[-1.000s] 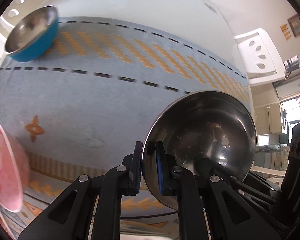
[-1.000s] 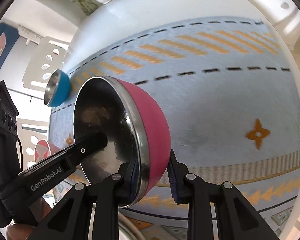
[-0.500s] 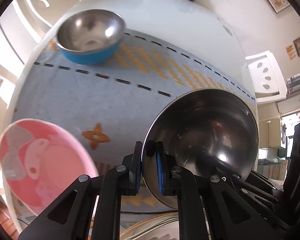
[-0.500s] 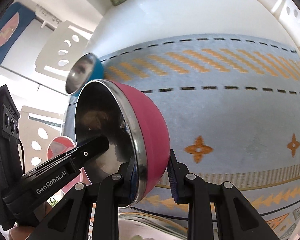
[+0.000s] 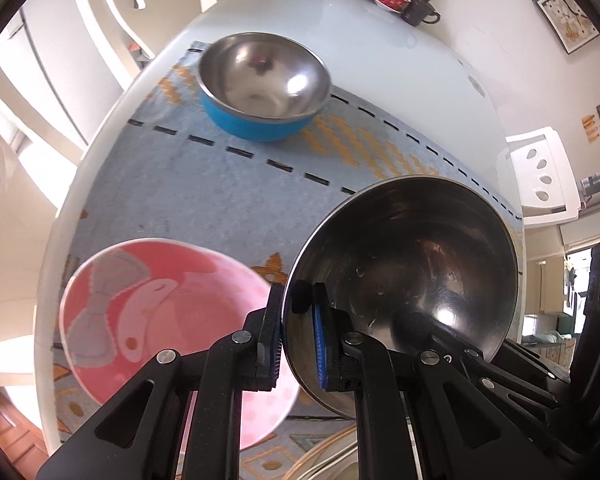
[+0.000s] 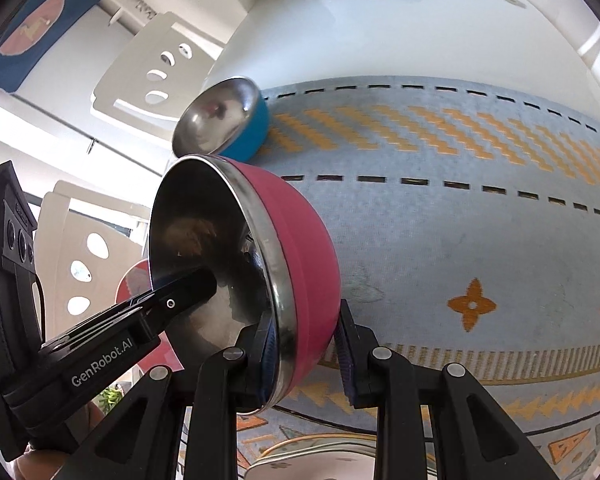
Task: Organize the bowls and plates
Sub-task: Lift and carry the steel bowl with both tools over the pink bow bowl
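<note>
Step in hand: carrying the pink-sided steel bowl (image 6: pixel 260 280), held tilted above the desk (image 5: pixel 360 28). Left tongs (image 5: pixel 298 344) and right tongs (image 6: pixel 304 352) each clamp its rim on opposite sides. Blue bowl (image 5: pixel 260 84) sits near the desk's far edge. Next move likely: lower it level into the blue bowl, then release.

Three bowls (image 5: pixel 404 280), one pink plate (image 5: pixel 148 312)
</note>
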